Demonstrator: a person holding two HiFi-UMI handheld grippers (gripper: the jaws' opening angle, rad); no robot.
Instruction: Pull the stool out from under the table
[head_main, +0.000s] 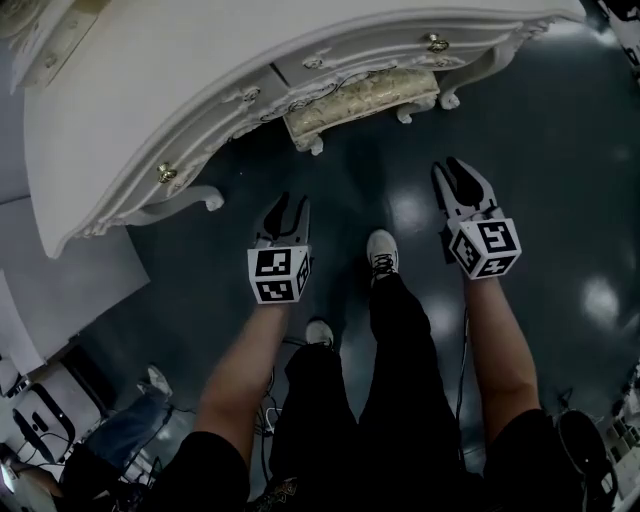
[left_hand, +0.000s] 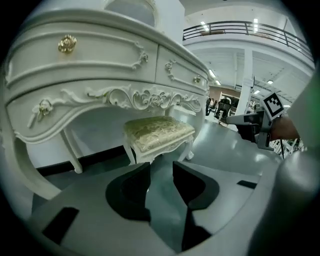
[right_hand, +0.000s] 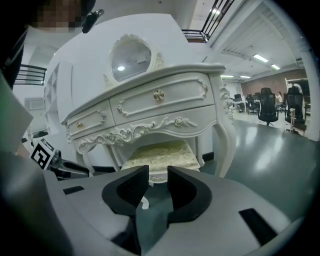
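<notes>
Cream cushioned white stool (head_main: 362, 104), upright, tucked under ornate table (head_main: 180, 90)

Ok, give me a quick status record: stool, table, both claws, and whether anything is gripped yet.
stool: cushioned seat, white legs, partly tucked under the table, untouched
table: white ornate dressing table, drawers shut
left claw: open, empty, short of the stool, pointing toward it
right claw: open, empty, also short of the stool
gripped: nothing
pull: not yet begun
</notes>
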